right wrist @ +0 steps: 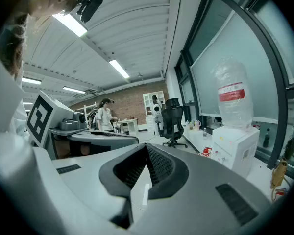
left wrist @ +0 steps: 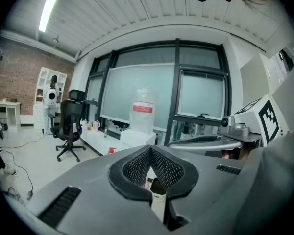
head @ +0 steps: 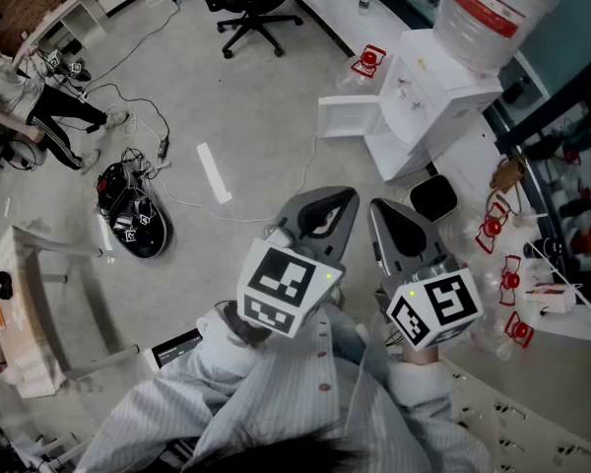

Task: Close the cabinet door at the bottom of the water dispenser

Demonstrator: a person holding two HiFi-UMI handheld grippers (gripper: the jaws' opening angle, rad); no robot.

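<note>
1. Striped shirt (head: 276, 402) fills the bottom of head view; both arms are held out in front, side by side.
2. Left gripper (head: 351, 197): jaws clenched, tips meeting, nothing gripped. Left gripper view agrees, w/ only a thin slit btwn the pads. Its marker cube (head: 286, 284) sits at the near end.
3. Right gripper (head: 377, 207): also clenched tight and empty; floor shows through the slit in right gripper view. It is just beside the left gripper but not touching, and has its own cube (head: 435, 308).
4. Both grippers point slightly down toward the water dispenser (head: 424, 87), which is well apart from them, up ahead and a bit to the right.
5. Dispenser = white box standing on the floor (head: 256, 116), w/ a clear bottle (head: 488, 13) w/ red label upside down on top.
6. Cabinet door (head: 347, 116) at the dispenser's bottom stands swung wide open, sticking out to the left of the base. Neither gripper is near it.
7. Black bin (head: 433, 197) is on the floor btwn dispenser and right gripper, near the dispenser's base.
8. White tape strip (head: 214, 171) is stuck on the floor left of the grippers; a black bag w/ cables (head: 130, 213) is further left.
9. Office chair (head: 251, 3) is at top centre, well apart from the dispenser.
10. Small red-and-white items (head: 492, 227) are scattered on the floor at right; can't tell what they are.
11. Person (head: 30, 97) is at far top left.
</note>
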